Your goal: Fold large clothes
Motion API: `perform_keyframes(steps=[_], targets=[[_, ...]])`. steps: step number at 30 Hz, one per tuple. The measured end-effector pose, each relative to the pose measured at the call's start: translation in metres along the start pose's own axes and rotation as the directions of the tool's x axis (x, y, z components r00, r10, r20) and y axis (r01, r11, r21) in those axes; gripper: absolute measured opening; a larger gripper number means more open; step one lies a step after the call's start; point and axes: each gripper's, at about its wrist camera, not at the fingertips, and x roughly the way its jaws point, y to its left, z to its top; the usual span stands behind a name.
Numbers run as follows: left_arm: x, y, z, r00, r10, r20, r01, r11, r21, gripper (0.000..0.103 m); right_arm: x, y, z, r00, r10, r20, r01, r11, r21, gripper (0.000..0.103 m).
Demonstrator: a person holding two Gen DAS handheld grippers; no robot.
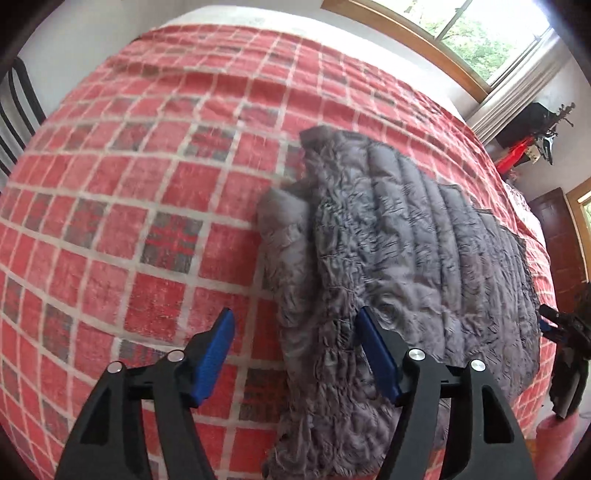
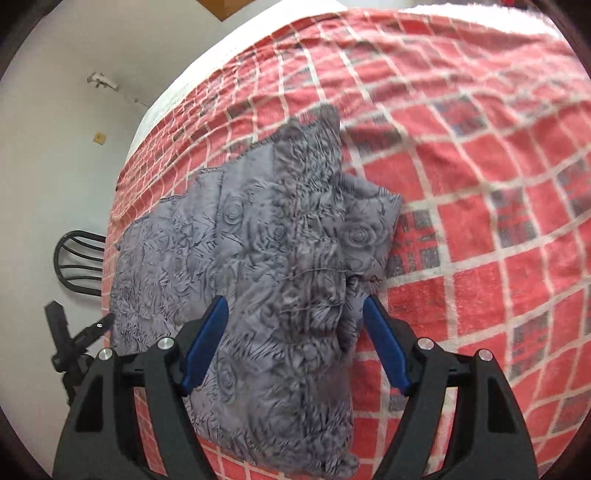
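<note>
A grey quilted jacket (image 1: 399,258) with a rose print lies folded on the red checked blanket (image 1: 147,206). My left gripper (image 1: 295,321) is open and empty above the jacket's near left edge. The jacket also shows in the right wrist view (image 2: 280,258), lying on the blanket (image 2: 480,221). My right gripper (image 2: 295,308) is open and empty just above its middle. The right gripper shows at the far right of the left wrist view (image 1: 550,321), and the left gripper at the far left of the right wrist view (image 2: 92,326).
The blanket covers a bed with a white edge (image 2: 177,92). A black chair (image 2: 79,258) stands beside the bed, also seen in the left wrist view (image 1: 18,110). A window (image 1: 472,33) and a dark wooden cabinet (image 1: 557,236) lie beyond.
</note>
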Motion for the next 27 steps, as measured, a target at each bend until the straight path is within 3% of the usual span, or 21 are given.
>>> perform_keyframes(steps=[10, 13, 14, 15, 18, 20, 22, 27], targets=[[0.030, 0.000, 0.011, 0.998, -0.065, -0.019, 0.064, 0.997, -0.030, 0.076, 0.026, -0.015, 0.000, 0.997, 0.076, -0.028, -0.076, 0.997, 0.012, 0.079], [0.035, 0.000, 0.011, 0.993, -0.112, -0.025, 0.111, 0.992, -0.060, 0.067, 0.029, -0.013, 0.001, 0.997, 0.075, -0.028, -0.075, 0.997, -0.003, 0.078], [0.035, 0.000, 0.011, 0.990, -0.142, -0.025, 0.140, 0.988, -0.066, 0.049, 0.029, -0.012, 0.001, 0.997, 0.073, -0.027, -0.073, 0.997, -0.006, 0.075], [0.033, 0.000, 0.010, 0.985, -0.169, -0.019, 0.167, 0.983, -0.079, 0.042, 0.029, -0.010, 0.000, 0.997, 0.073, -0.024, -0.074, 0.997, -0.019, 0.071], [0.026, -0.009, 0.008, 0.992, -0.129, 0.009, 0.129, 0.991, -0.048, 0.025, 0.023, -0.007, -0.001, 0.994, 0.104, -0.014, -0.105, 0.994, -0.024, 0.048], [0.017, -0.013, 0.007, 0.992, -0.121, 0.033, 0.123, 0.991, -0.051, 0.020, 0.018, -0.003, -0.002, 0.993, 0.118, -0.001, -0.118, 0.993, -0.015, 0.035], [0.003, -0.014, 0.005, 0.988, -0.139, 0.069, 0.144, 0.987, -0.072, 0.017, 0.007, 0.000, -0.005, 0.990, 0.139, 0.019, -0.139, 0.990, -0.017, 0.028], [-0.041, -0.026, -0.004, 0.974, -0.183, 0.130, 0.190, 0.981, -0.038, 0.014, -0.032, 0.021, -0.017, 0.979, 0.198, 0.055, -0.195, 0.979, -0.062, 0.021]])
